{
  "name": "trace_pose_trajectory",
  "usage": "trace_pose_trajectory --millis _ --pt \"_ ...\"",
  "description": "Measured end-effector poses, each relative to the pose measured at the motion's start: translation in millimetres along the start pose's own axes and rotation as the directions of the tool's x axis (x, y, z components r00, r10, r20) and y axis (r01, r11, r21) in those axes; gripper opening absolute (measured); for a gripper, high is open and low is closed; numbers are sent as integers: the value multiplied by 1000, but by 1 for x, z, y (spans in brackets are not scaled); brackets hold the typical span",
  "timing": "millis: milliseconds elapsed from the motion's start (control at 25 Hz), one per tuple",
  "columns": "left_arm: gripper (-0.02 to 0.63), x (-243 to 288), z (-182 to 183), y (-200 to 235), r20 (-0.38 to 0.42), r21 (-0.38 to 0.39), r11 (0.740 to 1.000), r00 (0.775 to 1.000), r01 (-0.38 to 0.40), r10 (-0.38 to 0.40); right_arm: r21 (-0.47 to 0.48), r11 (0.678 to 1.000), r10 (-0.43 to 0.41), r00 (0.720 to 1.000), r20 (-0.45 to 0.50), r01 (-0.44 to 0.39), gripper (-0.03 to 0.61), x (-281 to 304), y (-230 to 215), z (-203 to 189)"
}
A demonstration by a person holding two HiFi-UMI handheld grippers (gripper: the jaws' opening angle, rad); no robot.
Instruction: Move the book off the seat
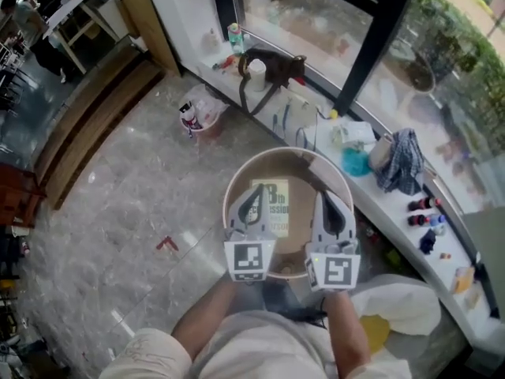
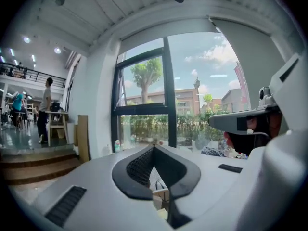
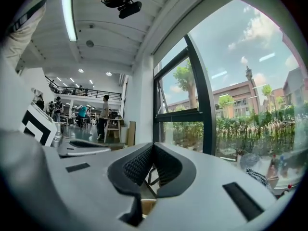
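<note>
Strong daylight is admitted through the window (image 1: 316, 22), whose glass is washed by glare in the head view. The floor (image 1: 118, 204) is evenly lit, with faint sheen. Print on the book (image 1: 271, 205) is blurred. Both gripper views are bent by fisheye distortion and darkened at the corners.
</note>
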State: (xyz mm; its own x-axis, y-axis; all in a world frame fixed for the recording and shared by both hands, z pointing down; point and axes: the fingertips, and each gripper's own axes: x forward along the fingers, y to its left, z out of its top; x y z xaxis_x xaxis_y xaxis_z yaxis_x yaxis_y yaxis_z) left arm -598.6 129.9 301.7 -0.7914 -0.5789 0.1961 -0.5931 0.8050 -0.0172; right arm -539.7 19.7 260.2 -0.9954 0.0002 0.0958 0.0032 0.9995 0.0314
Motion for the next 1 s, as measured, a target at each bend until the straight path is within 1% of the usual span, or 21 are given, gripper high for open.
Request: trace_pose_trajectory --millis 120,320,440,520,680,840,1000 --pt "2 0 42 2 100 0 1000 995 -12 11 -10 1000 -12 1000 26 12 3 3 -9 23" --pt "2 -6 84 -8 165 25 1000 986 -1 -3 -42 999 14 997 76 -11 3 -1 -13 58" --pt "2 -10 103 -14 200 51 999 980 9 -19 -38 999 27 993 116 -23 3 0 -10 80" --pt "2 -10 110 -16 204 68 998 978 17 -31 -46 999 36 990 135 -30 3 0 -6 90" --pt "2 -13 119 -13 219 82 997 975 8 -26 -51 998 49 985 164 -41 3 -2 2 102" --pt "2 -15 123 -4 225 65 998 974 -7 -8 -36 999 47 982 183 -41 3 -1 4 108" --pt "2 -18 122 4 230 63 998 973 -29 13 -31 999 45 980 194 -40 3 0 3 111"
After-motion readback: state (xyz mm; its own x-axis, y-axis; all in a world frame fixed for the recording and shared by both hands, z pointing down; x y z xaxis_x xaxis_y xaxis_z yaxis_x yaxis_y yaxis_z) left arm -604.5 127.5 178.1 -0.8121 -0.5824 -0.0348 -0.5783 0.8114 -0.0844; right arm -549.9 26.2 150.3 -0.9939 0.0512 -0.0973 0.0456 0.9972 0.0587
